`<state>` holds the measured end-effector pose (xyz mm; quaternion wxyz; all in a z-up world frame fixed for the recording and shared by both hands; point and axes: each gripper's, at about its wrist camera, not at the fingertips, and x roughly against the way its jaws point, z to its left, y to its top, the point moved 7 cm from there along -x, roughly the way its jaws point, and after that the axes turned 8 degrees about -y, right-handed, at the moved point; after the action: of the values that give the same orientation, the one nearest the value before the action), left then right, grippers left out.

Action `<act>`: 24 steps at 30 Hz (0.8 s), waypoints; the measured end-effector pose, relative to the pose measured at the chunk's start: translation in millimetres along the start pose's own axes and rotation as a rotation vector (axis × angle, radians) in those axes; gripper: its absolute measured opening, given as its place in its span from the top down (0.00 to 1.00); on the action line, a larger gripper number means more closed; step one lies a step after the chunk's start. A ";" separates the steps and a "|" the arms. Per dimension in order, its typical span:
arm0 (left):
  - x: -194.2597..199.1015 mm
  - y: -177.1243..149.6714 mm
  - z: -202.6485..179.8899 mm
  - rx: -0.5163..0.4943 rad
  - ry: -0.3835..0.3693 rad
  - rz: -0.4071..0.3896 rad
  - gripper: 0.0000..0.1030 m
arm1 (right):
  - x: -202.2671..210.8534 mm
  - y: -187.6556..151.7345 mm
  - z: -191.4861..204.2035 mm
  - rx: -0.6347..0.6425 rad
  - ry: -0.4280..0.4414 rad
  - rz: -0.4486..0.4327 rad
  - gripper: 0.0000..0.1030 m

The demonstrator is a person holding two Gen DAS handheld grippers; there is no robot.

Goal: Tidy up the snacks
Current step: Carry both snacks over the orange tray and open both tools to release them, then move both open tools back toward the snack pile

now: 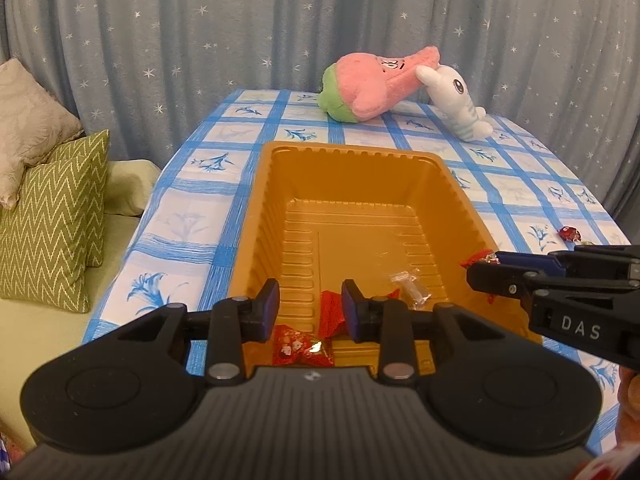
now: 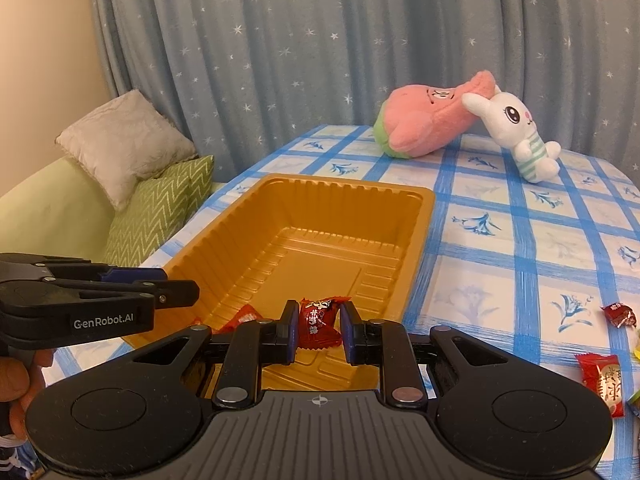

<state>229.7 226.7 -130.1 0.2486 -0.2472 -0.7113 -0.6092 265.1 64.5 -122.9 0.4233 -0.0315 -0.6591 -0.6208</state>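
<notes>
A golden plastic tray [image 1: 456, 200] [image 2: 420, 240] sits on the blue-checked tablecloth. My left gripper [image 1: 310, 312] hangs open over the tray's near end, with nothing between its pads. Below it in the tray lie two red candies [image 1: 302, 346] [image 1: 330, 314] and a clear wrapper [image 1: 412, 286]. My right gripper [image 2: 319, 330] is shut on a red wrapped candy [image 2: 320, 320] above the tray's near right part. In the left wrist view the right gripper [image 1: 484, 270] enters from the right with red wrapper showing at its tip. The left gripper [image 2: 180, 286] appears side-on at the left of the right wrist view.
More wrapped candies lie on the cloth to the right of the tray [image 2: 619, 314] [image 2: 600, 380] [image 1: 570, 233]. A pink plush [image 1: 372, 88] and a white rabbit plush [image 1: 460, 100] rest at the table's far end. Cushions [image 1: 56, 220] sit on a sofa left of the table edge.
</notes>
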 end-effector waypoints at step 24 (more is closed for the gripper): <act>30.5 5.5 -33.9 0.040 -0.033 -0.024 0.51 | 39.0 1.9 -15.4 -0.039 -0.045 -0.021 0.51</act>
<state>212.0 195.4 -101.5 0.2342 -0.2438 -0.7302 -0.5937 249.2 33.0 -100.0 0.4009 -0.0467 -0.6566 -0.6372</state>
